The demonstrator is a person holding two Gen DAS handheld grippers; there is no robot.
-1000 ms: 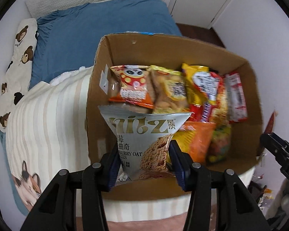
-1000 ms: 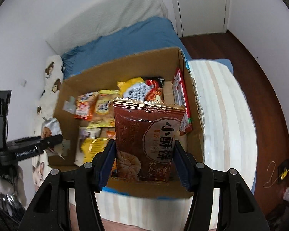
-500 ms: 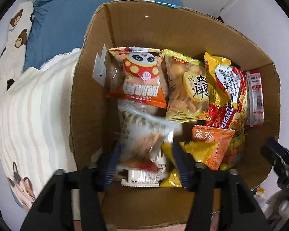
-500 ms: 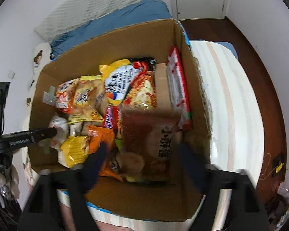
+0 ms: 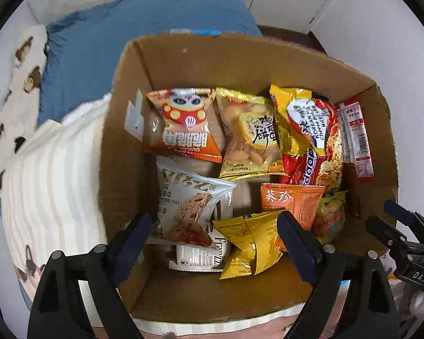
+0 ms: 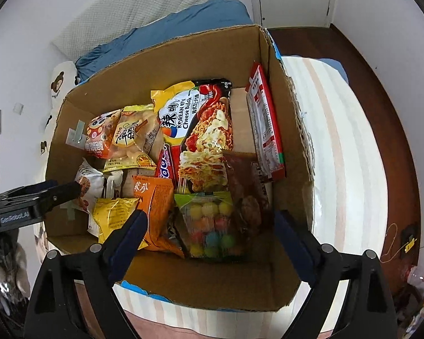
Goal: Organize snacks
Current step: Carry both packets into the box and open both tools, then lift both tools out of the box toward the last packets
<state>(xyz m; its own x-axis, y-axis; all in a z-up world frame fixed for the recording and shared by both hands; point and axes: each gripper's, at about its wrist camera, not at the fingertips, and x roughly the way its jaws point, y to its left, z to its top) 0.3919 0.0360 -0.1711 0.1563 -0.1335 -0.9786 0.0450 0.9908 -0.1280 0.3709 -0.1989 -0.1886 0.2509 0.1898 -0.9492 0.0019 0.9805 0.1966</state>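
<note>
**Both claws open over a snack box on a bed**

A cardboard box (image 5: 183, 65) sat on a bed with a striped cover (image 5: 53, 175); a blue pillow (image 5: 104, 48) lay beyond it.

The left claw (image 5: 213, 230) hung over the box's near edge with its jaws wide apart, holding nothing. Just beyond its fingers a grey cookie bag (image 5: 192, 206) lay in the box's near left part, tilted, resting on a white packet (image 5: 200, 258). Beside it, to the right, lay a yellow packet (image 5: 248, 251) and an orange packet (image 5: 291, 200).

Along the far side of the box stood a row: an orange panda bag (image 5: 185, 124), a yellow biscuit bag (image 5: 248, 138), a noodle pack (image 5: 308, 132), and a red-and-white pack (image 5: 356, 138) leaning on the right wall.

The right claw (image 6: 209, 226) also hung over the near edge, jaws wide apart and empty. Between its fingers in that view lay a clear bag of coloured balls (image 6: 209, 223), and to its right a brown pastry bag (image 6: 248, 189), blurred, lying in the near right part of the box, below the noodle pack (image 6: 200, 132) and next to the red-and-white pack (image 6: 264, 124). The left claw's finger (image 6: 56, 195) reached in from the left, near the cookie bag (image 6: 87, 186).
</note>
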